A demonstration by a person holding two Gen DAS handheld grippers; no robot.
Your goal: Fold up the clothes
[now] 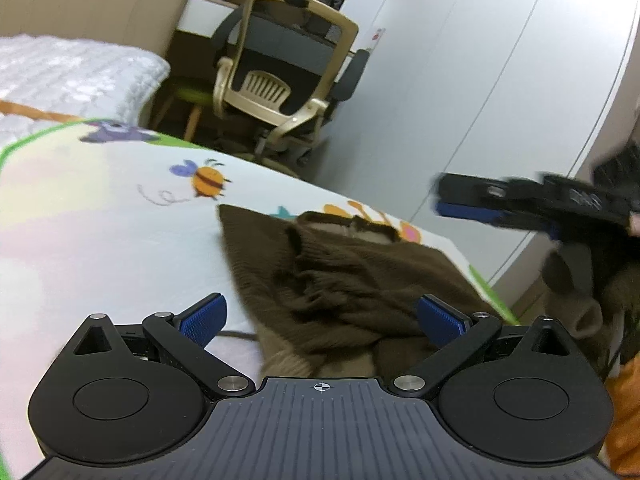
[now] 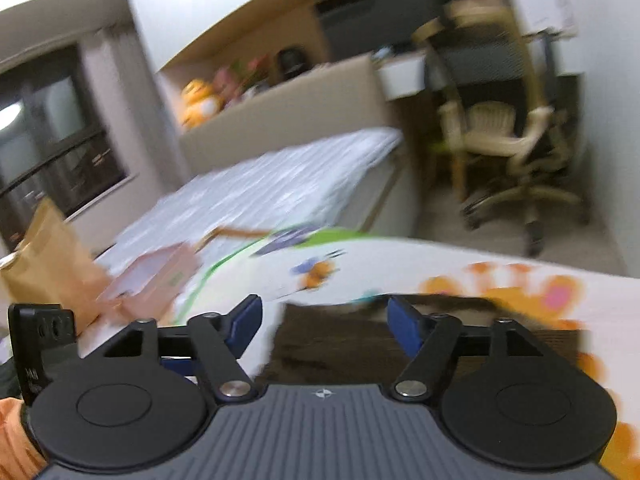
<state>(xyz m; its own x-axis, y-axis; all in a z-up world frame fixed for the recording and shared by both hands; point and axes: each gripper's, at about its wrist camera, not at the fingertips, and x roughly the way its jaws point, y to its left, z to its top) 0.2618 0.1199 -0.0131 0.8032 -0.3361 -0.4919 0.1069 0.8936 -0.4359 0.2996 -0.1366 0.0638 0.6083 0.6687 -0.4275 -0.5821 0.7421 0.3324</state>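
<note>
The brown knit sweater lies crumpled just ahead of the spread, empty left gripper, nearer than the spread right gripper.

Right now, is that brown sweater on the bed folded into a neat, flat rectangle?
No, the brown sweater lies rumpled in a loose heap on the cartoon blanket, its collar bunched up and folds running unevenly.

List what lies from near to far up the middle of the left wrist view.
Left gripper, jaws open → crumpled dark brown knitted sweater → cartoon-printed white blanket → beige-framed office chair.
</note>
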